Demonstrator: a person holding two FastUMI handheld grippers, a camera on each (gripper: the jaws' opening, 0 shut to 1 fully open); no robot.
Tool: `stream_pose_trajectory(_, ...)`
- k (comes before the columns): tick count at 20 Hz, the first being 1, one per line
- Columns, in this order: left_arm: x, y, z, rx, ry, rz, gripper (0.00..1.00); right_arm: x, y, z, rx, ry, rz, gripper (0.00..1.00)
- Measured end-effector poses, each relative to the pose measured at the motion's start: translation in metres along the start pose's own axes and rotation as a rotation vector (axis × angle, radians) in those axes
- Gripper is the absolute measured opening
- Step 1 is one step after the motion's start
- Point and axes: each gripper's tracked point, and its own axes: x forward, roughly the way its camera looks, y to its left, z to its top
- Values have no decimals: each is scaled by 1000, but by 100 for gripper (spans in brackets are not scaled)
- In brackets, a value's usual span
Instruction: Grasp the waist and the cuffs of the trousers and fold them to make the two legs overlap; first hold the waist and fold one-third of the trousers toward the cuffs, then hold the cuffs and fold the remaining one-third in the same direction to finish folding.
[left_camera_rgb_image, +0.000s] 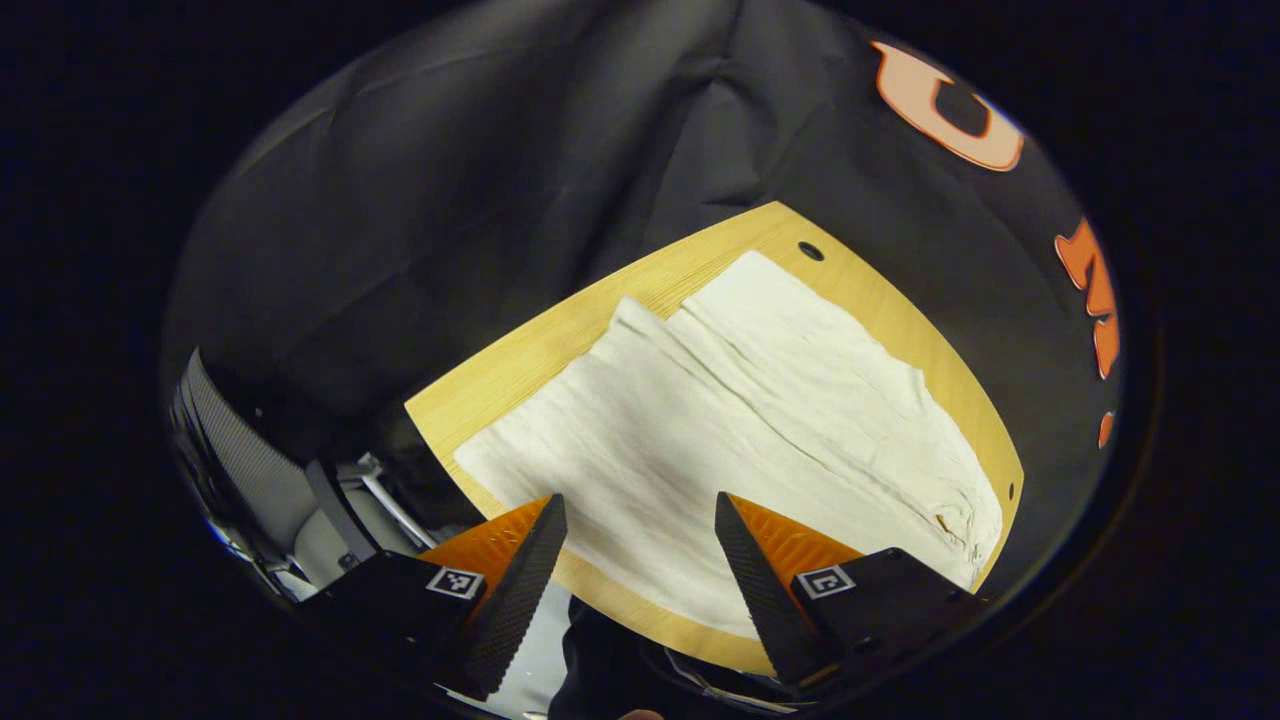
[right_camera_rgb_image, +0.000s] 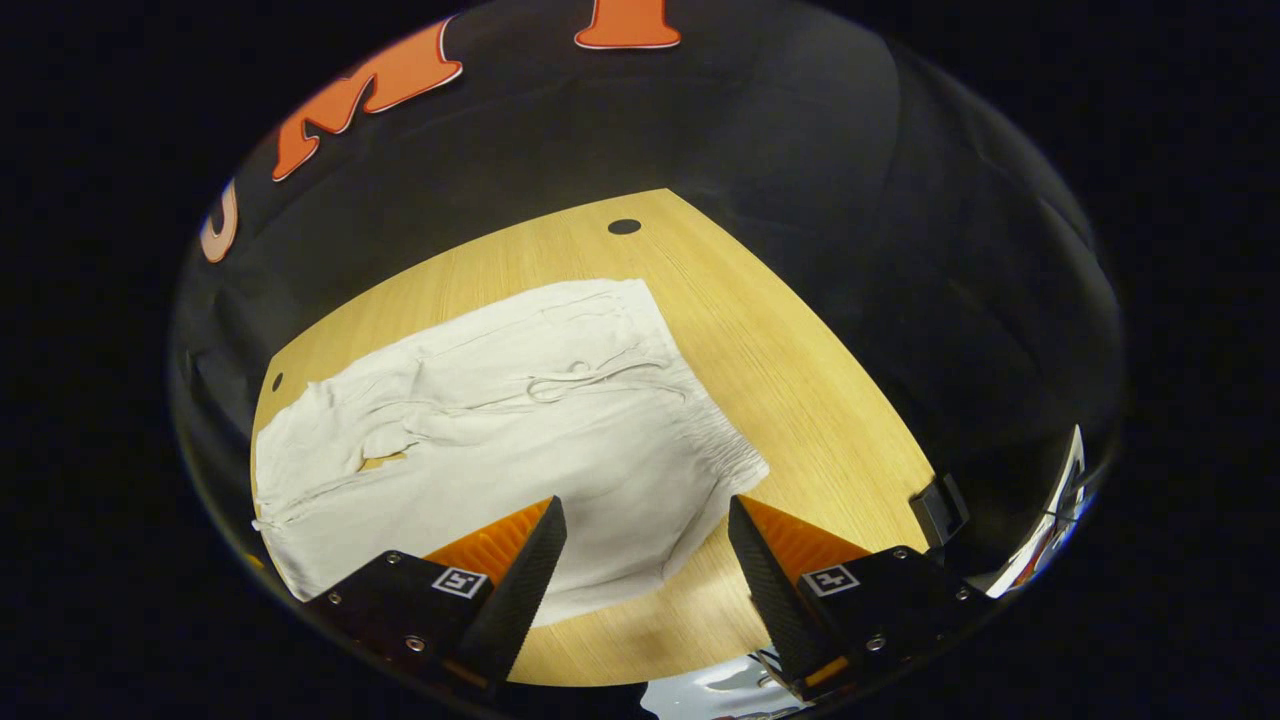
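Observation:
White trousers (left_camera_rgb_image: 740, 420) lie spread flat on a light wooden table (left_camera_rgb_image: 520, 370), both legs side by side. In the left gripper view the cuffs lie nearest me, and my left gripper (left_camera_rgb_image: 640, 520) hangs open above the near leg's cuff edge, holding nothing. In the right gripper view the trousers (right_camera_rgb_image: 500, 440) show their gathered waist and drawstring toward the right. My right gripper (right_camera_rgb_image: 645, 525) stands open just above the near corner of the waist, with nothing between its fingers.
The table (right_camera_rgb_image: 800, 400) has small dark holes (right_camera_rgb_image: 624, 227) near its corners. A black clamp (right_camera_rgb_image: 935, 510) sits on the table's right edge. Black cloth hangs behind the table. A chair and metal frame (left_camera_rgb_image: 300, 490) stand off the table's left end.

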Motion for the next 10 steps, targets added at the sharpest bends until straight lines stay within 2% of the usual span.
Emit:
stream_pose_trajectory(3,19,27,-10,-124,60,-9,98,11,-3,-4,21,36,-8,98)
stream_pose_trajectory(10,43,57,-24,-287,159,-35,100,37,-9,-13,35,107,-38,98)
